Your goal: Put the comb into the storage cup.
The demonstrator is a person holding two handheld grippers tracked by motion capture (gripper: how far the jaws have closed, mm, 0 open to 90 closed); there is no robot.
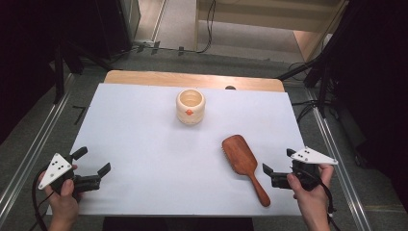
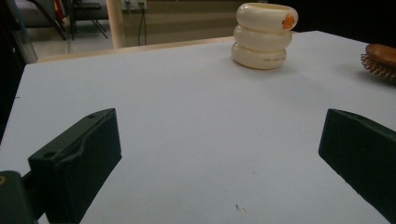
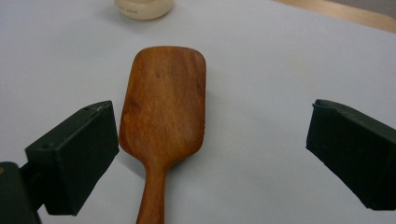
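One wooden hairbrush (image 1: pixel 244 165) lies bristles-down on the white table cover (image 1: pixel 144 144), right of centre, head toward the far side and handle running back toward the near edge. In the right gripper view the brush (image 3: pixel 163 116) sits between the two black jaws, nearer the left one, with its neck low in frame. The right gripper (image 1: pixel 278 168) hangs just beside the handle, jaws wide apart, holding nothing.

Likely risks — the jaws are not centred on the brush, so closing here could push one jaw against the head first and skid or spin it on the smooth cover. The polished back looks slick and the handle tapers, so a grip on the neck could slip or let the head droop. Bristles underneath may make it rock.

Farther off, a cream ribbed cup (image 1: pixel 190 107) with an orange mark stands upright near the far middle, well apart from the brush — a wide swing could still knock it. The left gripper (image 1: pixel 91 162) idles at the near left corner, jaws apart too, empty.
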